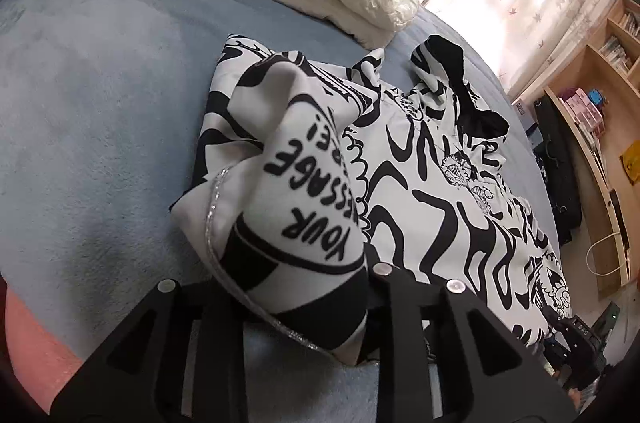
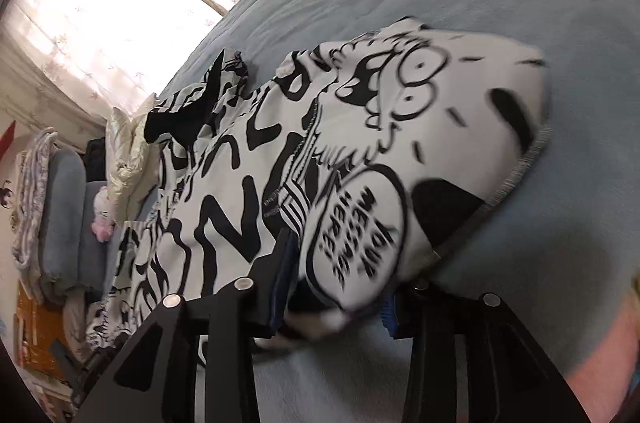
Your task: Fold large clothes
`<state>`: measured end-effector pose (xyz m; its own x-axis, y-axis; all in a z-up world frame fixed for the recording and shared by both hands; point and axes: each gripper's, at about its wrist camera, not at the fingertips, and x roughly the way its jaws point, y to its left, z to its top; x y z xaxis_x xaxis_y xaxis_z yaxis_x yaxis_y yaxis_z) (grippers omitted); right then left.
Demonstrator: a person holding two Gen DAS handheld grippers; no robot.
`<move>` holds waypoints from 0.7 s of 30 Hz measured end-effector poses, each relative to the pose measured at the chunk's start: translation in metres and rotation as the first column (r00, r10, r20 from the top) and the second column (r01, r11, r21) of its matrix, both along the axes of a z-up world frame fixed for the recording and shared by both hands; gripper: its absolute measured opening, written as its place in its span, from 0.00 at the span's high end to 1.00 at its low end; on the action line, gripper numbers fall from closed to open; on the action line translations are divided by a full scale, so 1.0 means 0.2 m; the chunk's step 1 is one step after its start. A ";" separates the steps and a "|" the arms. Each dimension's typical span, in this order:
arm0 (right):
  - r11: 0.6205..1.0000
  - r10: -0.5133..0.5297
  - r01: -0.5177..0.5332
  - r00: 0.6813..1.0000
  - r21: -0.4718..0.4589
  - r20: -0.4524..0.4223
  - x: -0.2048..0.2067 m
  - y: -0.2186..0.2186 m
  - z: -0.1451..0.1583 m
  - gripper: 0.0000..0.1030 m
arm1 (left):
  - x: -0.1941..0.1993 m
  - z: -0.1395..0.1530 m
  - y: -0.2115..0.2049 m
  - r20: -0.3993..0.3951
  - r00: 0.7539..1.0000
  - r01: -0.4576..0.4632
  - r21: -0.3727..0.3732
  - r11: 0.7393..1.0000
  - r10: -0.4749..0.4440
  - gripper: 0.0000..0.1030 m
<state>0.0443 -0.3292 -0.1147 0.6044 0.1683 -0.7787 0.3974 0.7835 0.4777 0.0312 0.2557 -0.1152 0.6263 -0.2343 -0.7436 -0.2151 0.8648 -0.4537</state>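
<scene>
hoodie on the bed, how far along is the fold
Early. Done: the black-and-white hoodie is spread on the blue bedspread. In hand: each bottom corner sits between a pair of tongs, left tongs and right tongs, lifted towards the hood. Whether they still pinch is unclear. Left: laying that fold flat, then the rest.

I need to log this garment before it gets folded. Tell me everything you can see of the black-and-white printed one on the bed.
The garment is white, soft-looking fabric with bold black cartoon graffiti and a speech bubble reading "YOUR MESSAGE HERE". A black-lined hood lies toward the window; a silvery zipper edge shows. It lies spread on the blue bedspread, both near corners doubled over, fabric between each gripper's fingers: left gripper, right gripper.
</scene>
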 end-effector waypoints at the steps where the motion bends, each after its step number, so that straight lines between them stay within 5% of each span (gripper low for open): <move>1: 1.000 -0.005 0.005 1.000 -0.012 0.001 -0.03 -0.01 0.02 0.63 | 0.00 0.00 0.00 -0.004 1.000 0.000 -0.002 1.000 0.000 0.79; 6: 0.995 -0.074 0.073 0.997 -0.072 -0.014 -0.19 -0.09 0.11 0.46 | -0.03 0.03 0.02 -0.017 1.000 -0.007 0.004 1.000 0.007 0.66; 8: 0.988 -0.115 0.114 0.993 -0.107 -0.009 -0.24 -0.14 0.15 0.38 | -0.06 0.05 0.04 -0.007 1.000 -0.012 0.002 1.000 0.012 0.52; 17: 0.931 -0.177 0.204 0.977 -0.303 0.115 -0.35 -0.19 0.40 0.38 | -0.09 0.13 0.08 -0.022 0.997 -0.075 0.068 0.995 0.077 0.49; 21: 0.901 -0.124 0.179 0.979 -0.396 0.161 -0.31 -0.09 0.51 0.50 | -0.10 0.16 0.06 -0.032 0.997 -0.070 0.138 0.988 0.075 0.49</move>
